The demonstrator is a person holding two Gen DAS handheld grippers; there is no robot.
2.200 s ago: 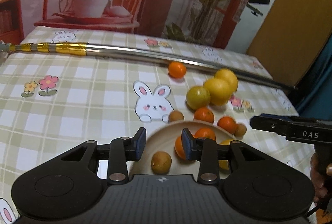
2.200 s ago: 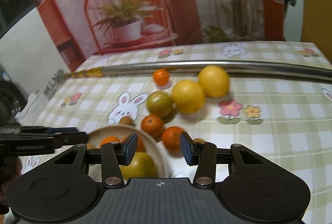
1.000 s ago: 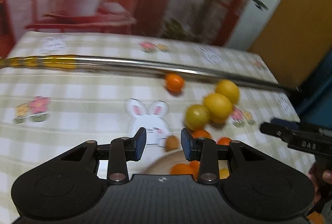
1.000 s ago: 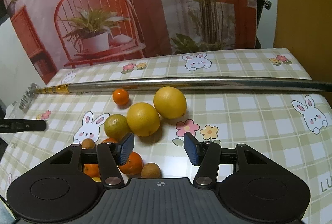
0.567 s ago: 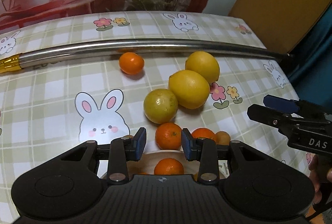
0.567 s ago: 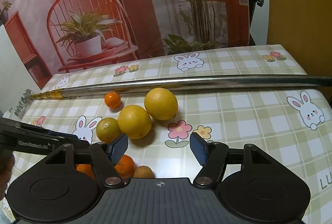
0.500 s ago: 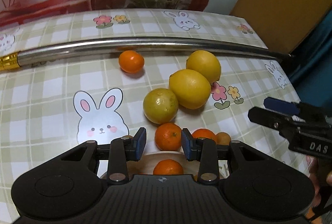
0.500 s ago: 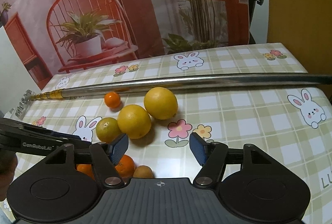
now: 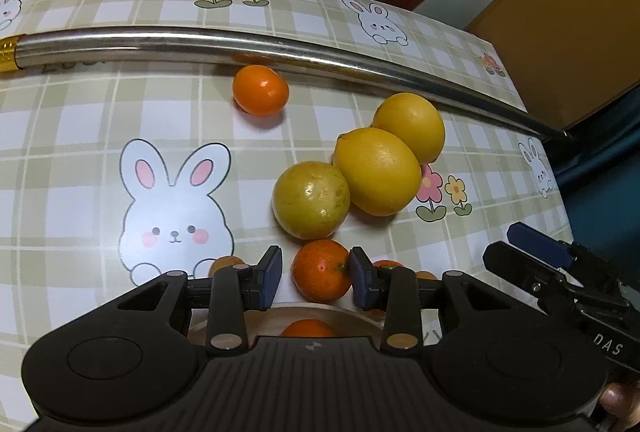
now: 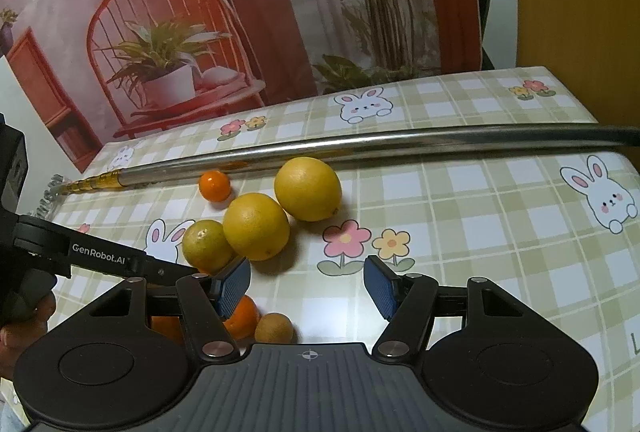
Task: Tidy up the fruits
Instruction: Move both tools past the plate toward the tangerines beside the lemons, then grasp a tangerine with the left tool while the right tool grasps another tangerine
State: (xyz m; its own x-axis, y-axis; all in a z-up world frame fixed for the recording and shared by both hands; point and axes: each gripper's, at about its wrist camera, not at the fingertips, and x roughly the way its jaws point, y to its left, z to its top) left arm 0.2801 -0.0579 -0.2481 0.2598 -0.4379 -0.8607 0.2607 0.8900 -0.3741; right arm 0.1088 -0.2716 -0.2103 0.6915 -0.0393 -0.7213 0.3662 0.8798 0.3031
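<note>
Checked bunny-print cloth covers the surface point(image 9: 80, 119), w/ a steel pole point(image 9: 280, 51) lying across it at 12 o'clock. My left tool point(image 9: 316, 278) is partly open, pads either side of a small orange mandarin point(image 9: 320, 270) w/ glossy, dimpled skin; can't tell if they touch it. Wooden bowl point(image 9: 344, 314) rim sits at 6 o'clock below it. Greenish-yellow citrus point(image 9: 312, 199) and two lemons point(image 9: 378, 169) lie at 1 o'clock. My right tool point(image 10: 306, 288) gapes wide, holding nothing.

Materials and finishes on your table

You have a polished metal pole point(image 9: 240, 45) with a gold knurled end, a glossy printed tablecloth point(image 9: 80, 119), dimpled shiny lemons point(image 9: 378, 171), and matt black plastic grippers point(image 9: 314, 278) with textured blue pads point(image 10: 232, 286).
</note>
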